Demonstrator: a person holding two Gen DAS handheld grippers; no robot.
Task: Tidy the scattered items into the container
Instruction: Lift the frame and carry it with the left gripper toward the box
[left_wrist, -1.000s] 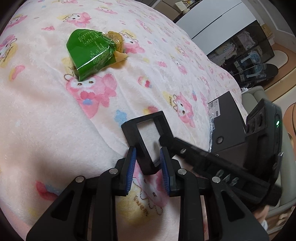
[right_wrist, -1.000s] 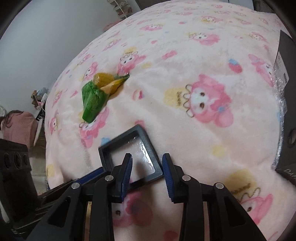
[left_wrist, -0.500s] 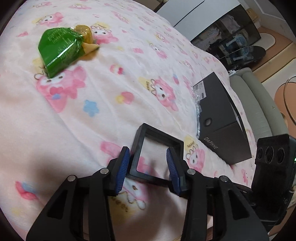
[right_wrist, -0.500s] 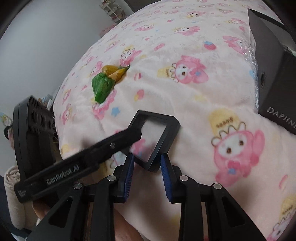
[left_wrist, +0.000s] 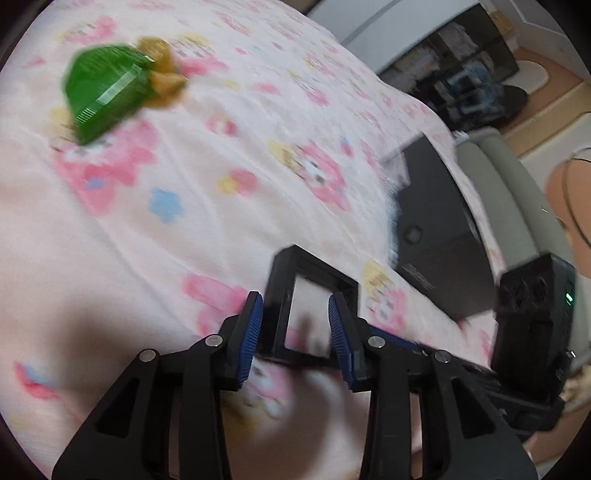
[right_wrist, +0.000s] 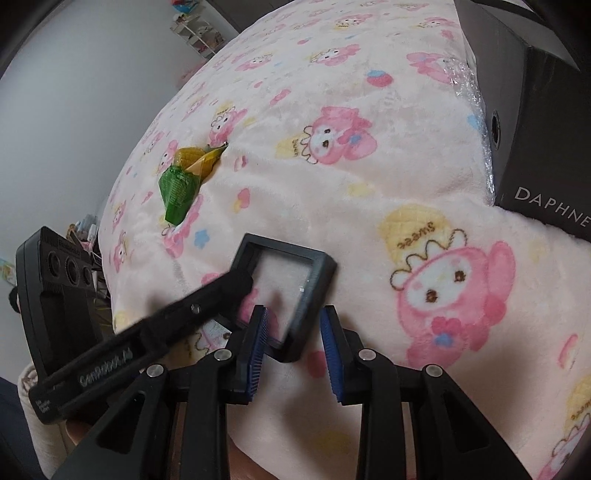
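Note:
A small black square frame (right_wrist: 317, 273) with a clear film hangs just above the pink blanket. My right gripper (right_wrist: 294, 312) is shut on its near corner, one rail between the blue pads. My left gripper (left_wrist: 293, 299) reaches in from the other side. Its jaws are closing with the frame (left_wrist: 280, 291) between them, but the frame looks wider than the gap and the pads do not press on it. The black DAPHNE box (right_wrist: 535, 110) stands to the right. A green packet (right_wrist: 177, 188) and a yellow packet (right_wrist: 197, 158) lie together further up the blanket.
The pink cartoon-print blanket (right_wrist: 369, 177) covers a soft, rounded bed. Crinkled clear wrap (right_wrist: 476, 107) lies against the box. Beyond the bed edge are a grey padded seat (left_wrist: 498, 177) and dark shelving (left_wrist: 469, 74). The right gripper's camera housing (left_wrist: 532, 310) is close on the right.
My left gripper let go of the frame's rail and widened around the frame. Both grippers moved with the frame toward the black box, which now looms larger.

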